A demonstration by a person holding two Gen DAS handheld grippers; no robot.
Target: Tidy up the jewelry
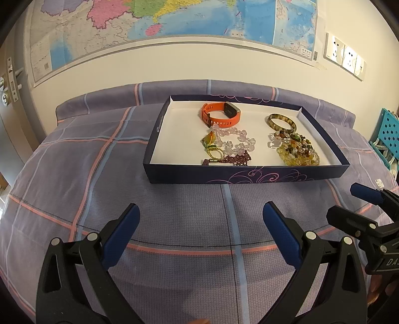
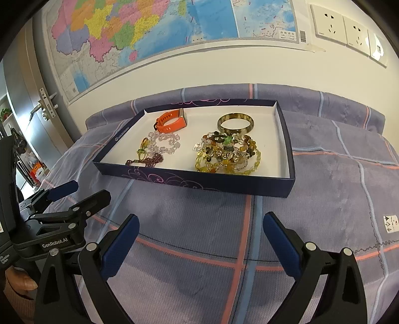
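A shallow dark-blue box [image 1: 244,174] [image 2: 199,183] with a white inside lies on the bed. In it are an orange watch [image 1: 220,115] [image 2: 172,121], a mottled bangle [image 1: 281,121] [image 2: 235,122], a clear bead string [image 1: 234,139] [image 2: 164,142], a dark red bead string [image 1: 237,159] [image 2: 152,159] and a heap of yellow and mixed beads [image 1: 296,149] [image 2: 228,154]. My left gripper [image 1: 200,216] [image 2: 79,190] is open and empty, short of the box. My right gripper [image 2: 200,226] [image 1: 346,202] is open and empty beside it.
The bed carries a purple checked cover [image 1: 174,211] [image 2: 336,187] against a cream wall with a map [image 1: 174,20]. Wall sockets [image 2: 344,27] are at the upper right. A door with a handle [image 2: 42,104] stands at the left, a teal crate [image 1: 389,134] at the right.
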